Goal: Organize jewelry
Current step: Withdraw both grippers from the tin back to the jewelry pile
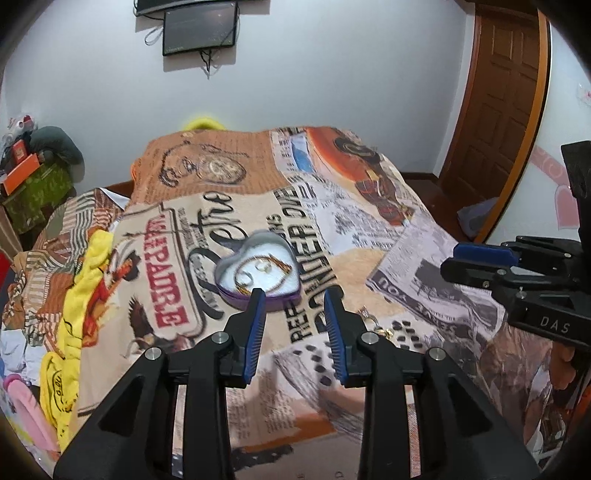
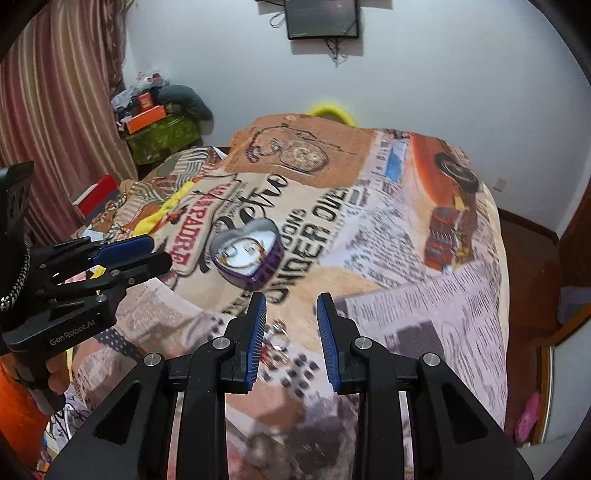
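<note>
Purple-sided and heart-shaped, the tin (image 1: 258,273) sits open on the printed blanket (image 1: 369,229) covering the bed, a little left of centre in the left wrist view and just beyond the tips of the left tongs (image 1: 295,325). Inside it, on a white lining, lie a gold chain (image 1: 277,264) and what look like rings; they are too small to tell apart. The left tongs are released, blue pads spread wide with nothing between them.

Loose jewelry (image 1: 373,321) rests on the blanket just to the right of the left tongs' right finger, gold and silver pieces in a small cluster. In the right wrist view the same cluster (image 2: 279,338) shows low in the frame, between the spread fingers of the right tongs (image 2: 291,328) and close to the left pad; blur hides whether anything touches. The right tongs are also released and grasp nothing.

A dark monitor (image 1: 199,27) hangs on the white wall at the top, and a wooden door (image 1: 495,110) stands at upper right.
</note>
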